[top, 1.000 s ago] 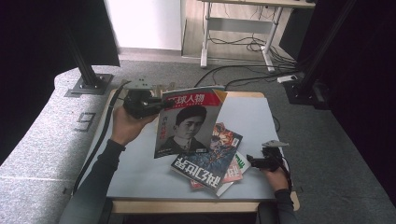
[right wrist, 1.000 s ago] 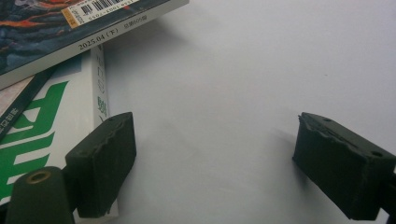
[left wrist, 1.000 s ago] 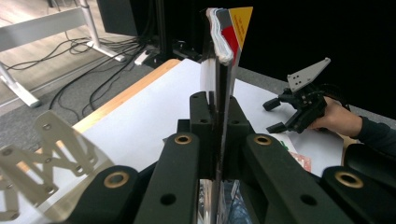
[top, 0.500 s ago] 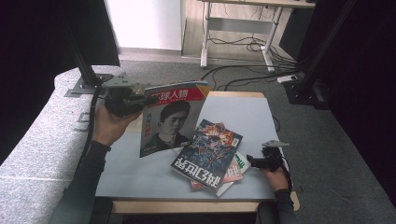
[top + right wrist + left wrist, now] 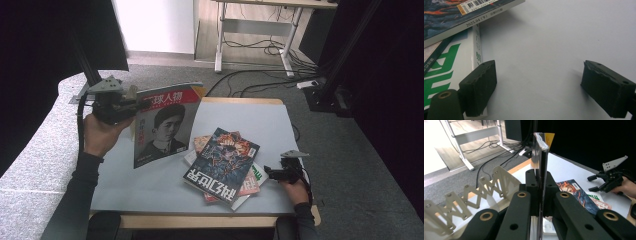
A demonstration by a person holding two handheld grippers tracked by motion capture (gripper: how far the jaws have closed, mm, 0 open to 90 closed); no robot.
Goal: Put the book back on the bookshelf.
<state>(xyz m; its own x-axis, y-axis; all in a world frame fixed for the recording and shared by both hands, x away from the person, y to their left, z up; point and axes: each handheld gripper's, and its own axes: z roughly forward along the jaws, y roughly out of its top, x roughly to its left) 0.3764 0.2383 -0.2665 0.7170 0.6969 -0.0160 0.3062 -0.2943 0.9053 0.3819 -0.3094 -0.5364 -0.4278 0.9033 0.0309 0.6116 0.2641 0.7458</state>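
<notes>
A magazine with a portrait cover and red title band (image 5: 165, 125) is held tilted above the table's left part, my left gripper (image 5: 131, 104) shut on its upper left edge. In the left gripper view the jaws (image 5: 539, 177) pinch the magazine's edge (image 5: 540, 157), seen end on. A stack of magazines lies near the front right, topped by a dark illustrated one (image 5: 222, 164). My right gripper (image 5: 270, 173) rests open on the table just right of that stack. In the right gripper view its gap (image 5: 539, 87) holds nothing, and the left finger lies beside a green-and-white magazine (image 5: 446, 65).
The pale table top (image 5: 240, 115) has a wooden rim at the front and back. Black stands, cables and a white desk frame (image 5: 255, 30) stand on the floor beyond it. From the left gripper view the right gripper (image 5: 596, 183) shows past the stack (image 5: 574, 192).
My left gripper has carried the portrait magazine to the left, off the stack, so the dark illustrated cover now lies fully bare. The right gripper has stayed where it was.
</notes>
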